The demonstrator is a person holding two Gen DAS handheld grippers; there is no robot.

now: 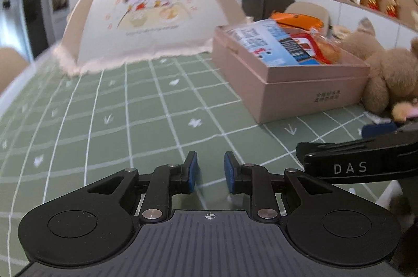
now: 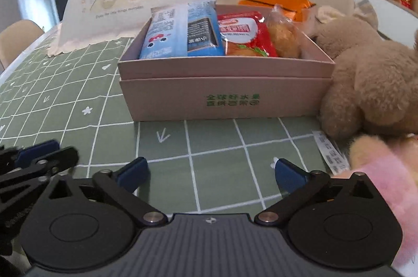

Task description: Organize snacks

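**Snack box packed, both tongs empty over the green cloth**

Left wrist view first. The left gripper (image 1: 210, 170) hangs low over the checked tablecloth (image 1: 117, 107), its blue pads drawn in to a narrow gap with nothing between them, just cloth showing through. The pink box (image 1: 300, 83) sits far right on the table, and it's full: a blue packet (image 1: 271, 44) leaning on the left, a red packet (image 1: 308, 42) beside it, a clear-wrapped bun (image 1: 330, 49) at the right end. An orange bag (image 1: 297, 19) peeks up behind the far wall of the box. A plush bear (image 1: 392, 76) presses against the box's right side, cut off by the frame edge. The right gripper (image 1: 371, 146) juts in from the right, only one black finger visible. Behind it all stands a domed food cover (image 1: 146, 16), blurred, its printed lettering hard to read.

Over to the right wrist view. The right gripper (image 2: 211, 172) has its jaws spread wide, empty, nothing but tablecloth (image 2: 214, 143) between the pads. The box (image 2: 224, 96) is straight ahead, near and centred, green print on its front wall. The blue packet (image 2: 183, 31), red packet (image 2: 243, 31) and bun (image 2: 284, 36) stand side by side inside; their lower halves are hidden by the near wall. The orange bag (image 2: 274, 0) lies behind. The bear (image 2: 365, 78) touches the box's right corner; something pink and fluffy (image 2: 386, 172) sits near right, cropped. The left gripper (image 2: 39, 154) pokes in at near left.
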